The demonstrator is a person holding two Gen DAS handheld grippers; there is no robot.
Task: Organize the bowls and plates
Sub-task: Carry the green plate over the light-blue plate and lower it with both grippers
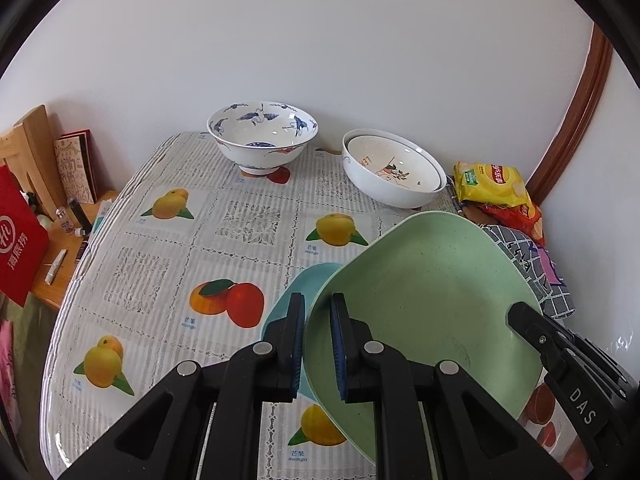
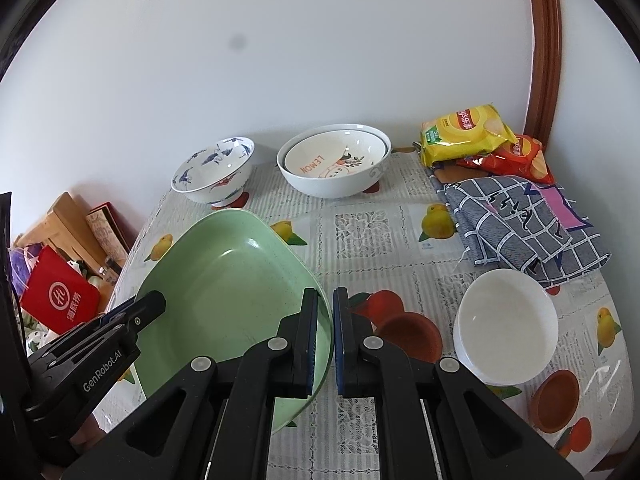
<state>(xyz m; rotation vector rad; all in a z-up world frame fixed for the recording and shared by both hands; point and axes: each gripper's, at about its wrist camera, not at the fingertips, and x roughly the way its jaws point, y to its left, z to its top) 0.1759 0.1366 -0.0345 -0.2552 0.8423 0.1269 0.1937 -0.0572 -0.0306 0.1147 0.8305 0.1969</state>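
A: While both grippers are pinching the green plate (image 1: 420,300) by opposite rims, what is mattering most?

B: Keeping it level between them. The left gripper (image 1: 318,344) is clamping the plate's left rim, jaws pressed nearly together on the thin edge; the right gripper (image 2: 326,340) is doing the same on the right rim. The plate is hanging tilted over the tablecloth (image 1: 180,216), apart from it as far as I can judge.

A: And that blue plate (image 1: 286,296) peeking out beneath?

B: I am reading that as the landing spot. It is lying on the table just under the green one, so stacking looks like the step in hand.

A: How are they doing it well?

B: I'd say by lowering both hands together, lining up the corners, and loosening only once the plate is resting. Letting go on one side early is risking a swing and a clatter.

A: Anything nearby worth minding?

B: The white bowl (image 2: 506,326) is sitting near the right gripper.
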